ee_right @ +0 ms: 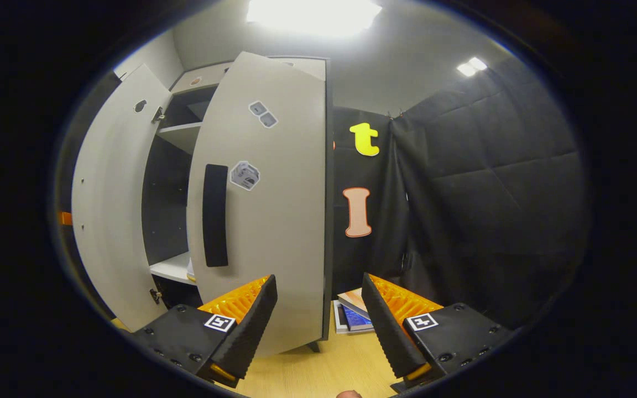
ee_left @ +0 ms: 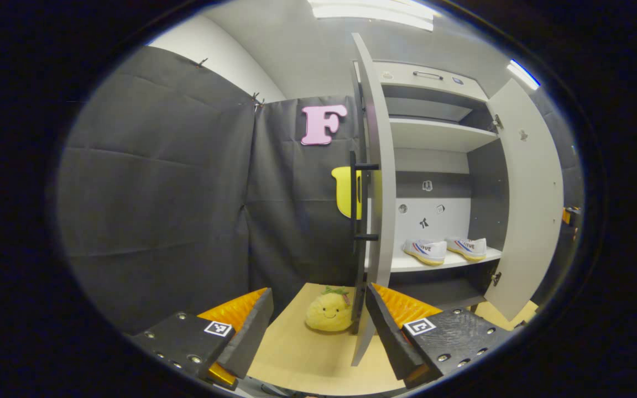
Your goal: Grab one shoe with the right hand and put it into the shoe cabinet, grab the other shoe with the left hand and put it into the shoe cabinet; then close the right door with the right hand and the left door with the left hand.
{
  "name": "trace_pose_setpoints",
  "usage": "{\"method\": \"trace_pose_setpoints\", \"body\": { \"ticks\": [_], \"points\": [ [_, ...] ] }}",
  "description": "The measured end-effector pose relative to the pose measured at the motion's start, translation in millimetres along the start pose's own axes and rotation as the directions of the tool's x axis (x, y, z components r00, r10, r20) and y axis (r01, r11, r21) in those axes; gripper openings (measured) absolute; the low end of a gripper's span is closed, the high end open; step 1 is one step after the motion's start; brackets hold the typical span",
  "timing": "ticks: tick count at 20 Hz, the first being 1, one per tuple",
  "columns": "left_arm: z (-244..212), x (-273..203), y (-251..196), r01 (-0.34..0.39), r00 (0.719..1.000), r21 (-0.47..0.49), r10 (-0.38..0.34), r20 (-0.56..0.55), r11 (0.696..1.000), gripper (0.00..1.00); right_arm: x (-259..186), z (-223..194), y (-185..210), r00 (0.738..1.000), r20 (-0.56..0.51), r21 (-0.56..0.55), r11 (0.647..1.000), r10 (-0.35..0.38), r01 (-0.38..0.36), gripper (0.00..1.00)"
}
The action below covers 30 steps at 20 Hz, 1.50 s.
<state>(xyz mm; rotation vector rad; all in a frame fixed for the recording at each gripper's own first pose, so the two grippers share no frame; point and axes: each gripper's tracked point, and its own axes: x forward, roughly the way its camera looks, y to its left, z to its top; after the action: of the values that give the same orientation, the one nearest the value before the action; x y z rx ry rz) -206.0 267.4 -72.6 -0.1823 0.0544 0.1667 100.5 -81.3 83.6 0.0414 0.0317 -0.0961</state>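
- Left gripper [ee_left: 318, 331] gapes empty; left door [ee_left: 376, 221] edge-on at twelve o'clock; both shoes [ee_left: 445, 250] shelved at two o'clock.
- Right gripper [ee_right: 318, 326] gapes empty; right door [ee_right: 274, 221] at eleven (half-swung); a glancing push could slip past its handle [ee_right: 215, 215].

Place: a recording booth staged as a home corner
Walls: black cloth [ee_left: 158, 182] hung at nine o'clock
Furniture: grey shoe cabinet [ee_left: 434, 138], doors open
Clutter: plush toy [ee_left: 328, 312] at six o'clock, books [ee_right: 354, 315] on pale wood floor [ee_left: 307, 354]
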Motion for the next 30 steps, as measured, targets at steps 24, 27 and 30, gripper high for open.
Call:
{"method": "trace_pose_setpoints", "body": {
  "ticks": [24, 27, 30],
  "points": [
    [-22.4, -0.1, -169.9, 0.278, 0.960, -0.035, -0.279, -0.001, 0.960, 0.96, -34.1, -21.9, -73.8, 0.992, -0.041, 0.035, 0.992, -0.122, 0.124, 0.92],
    [-30.5, 17.5, -203.9, 0.318, 0.948, -0.053, -0.319, -0.017, 0.947, 0.96, -38.0, -24.9, -83.6, 0.988, -0.048, 0.030, 0.989, -0.146, 0.147, 0.96],
    [-46.0, 25.9, -236.2, 0.345, 0.937, -0.051, -0.347, -0.036, 0.937, 0.96, -41.9, -28.2, -87.4, 0.986, -0.055, 0.029, 0.987, -0.156, 0.158, 0.92]
  ]
}}
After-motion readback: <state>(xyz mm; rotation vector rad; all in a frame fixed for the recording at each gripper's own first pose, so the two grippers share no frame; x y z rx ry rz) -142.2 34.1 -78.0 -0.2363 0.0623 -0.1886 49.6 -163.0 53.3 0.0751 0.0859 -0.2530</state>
